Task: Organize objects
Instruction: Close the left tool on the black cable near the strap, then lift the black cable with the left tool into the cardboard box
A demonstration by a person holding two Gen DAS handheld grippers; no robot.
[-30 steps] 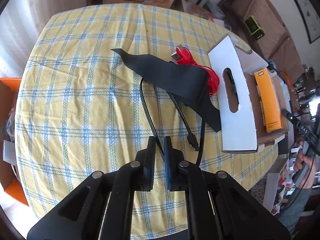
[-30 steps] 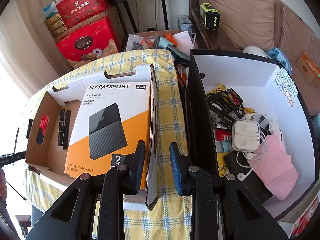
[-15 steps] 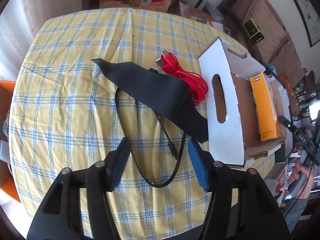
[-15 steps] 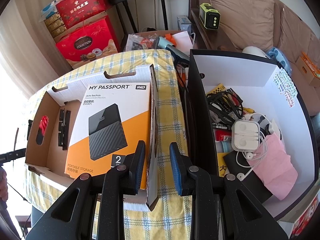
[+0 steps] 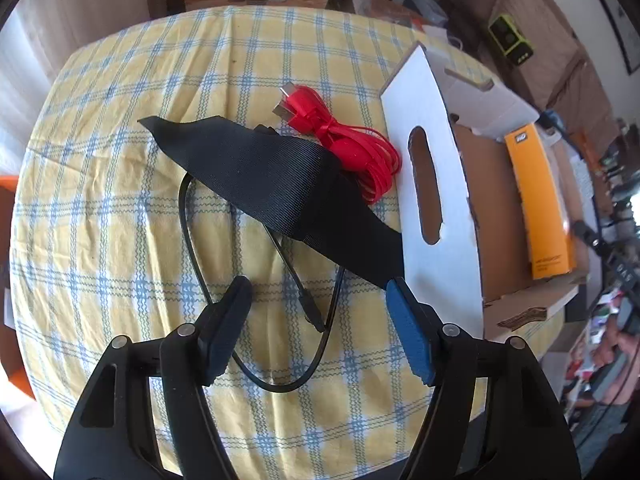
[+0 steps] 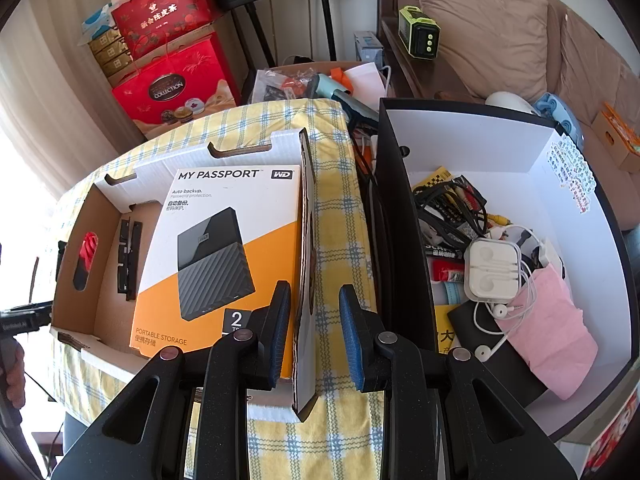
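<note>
Since the earlier frame my left tongs (image 5: 318, 292) had slid across the desk (image 5: 120, 208) toward the cardboard box (image 5: 436, 216) and let go: a second before they were pinched shut on the black cable (image 5: 188, 236); now their jaws were opening, and the cable's plug end and loop lay loose on the cloth between them, touched by neither pad. My right tongs (image 6: 314, 300) had not shifted. They sat partly apart, straddling the box's upright side wall (image 6: 306, 240), and I could not tell whether the pads pressed it or merely flanked it.

Biggest worry, I judged, was the box itself. It overhung the desk edge nearest me, with the hard-drive carton (image 6: 224, 248) lying inside; if my right tongs tugged that thin wall, the whole box could tip or slide off.

Next, the black strap (image 5: 280, 184) lay across the cable and partly over the red cable bundle (image 5: 352, 148), its far end against the box flap. Lifting any one of the three could drag the others along or snag them.

Smallest, the black cable: uncoiled and springy, it would likely slip from a pinch on a single strand, or trail its plug (image 5: 312, 314) over the desk edge.
</note>
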